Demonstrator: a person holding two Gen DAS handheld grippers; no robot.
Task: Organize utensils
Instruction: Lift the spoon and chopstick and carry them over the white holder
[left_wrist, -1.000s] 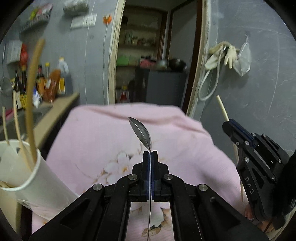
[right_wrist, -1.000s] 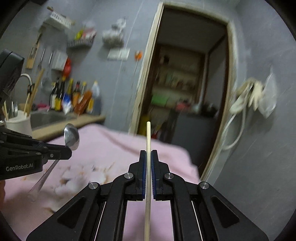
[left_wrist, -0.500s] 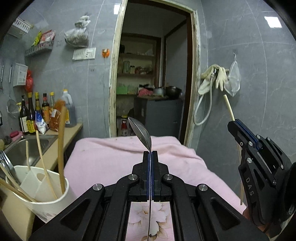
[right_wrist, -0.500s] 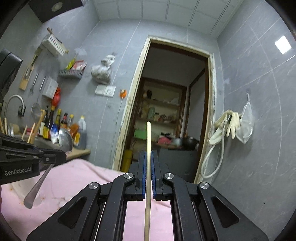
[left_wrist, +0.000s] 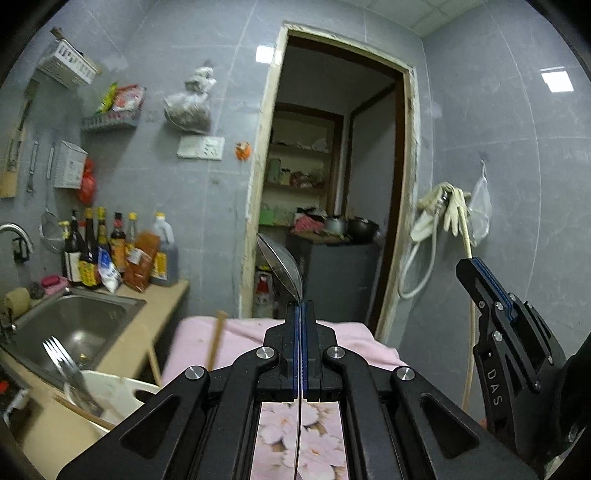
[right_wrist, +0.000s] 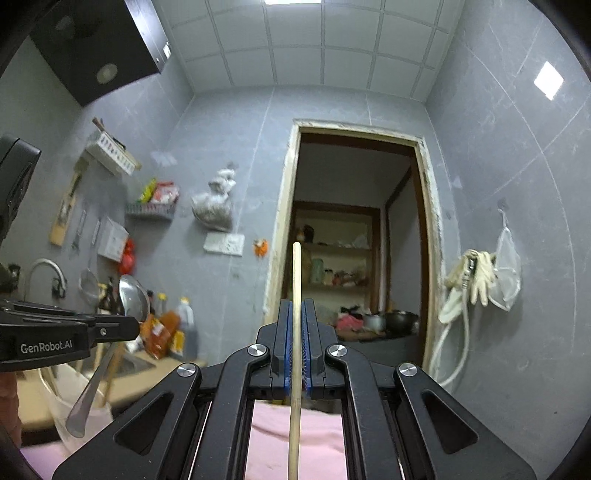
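My left gripper (left_wrist: 299, 306) clamped on metal spoon (left_wrist: 280, 264), bowl up, held in air. My right gripper (right_wrist: 296, 306) clamped on wooden chopstick (right_wrist: 296, 280), also aloft. White utensil holder (left_wrist: 122, 391) low left on counter: fork (left_wrist: 64, 363), more chopsticks inside, blurred. Sink (left_wrist: 70, 325) beyond it.

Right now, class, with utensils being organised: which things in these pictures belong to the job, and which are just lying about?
Job:
- spoon, held in the left gripper
- chopstick, held in the right gripper
- white utensil holder with a fork

Lying about:
- sauce bottles
- sink
- rubber gloves
- pink cloth
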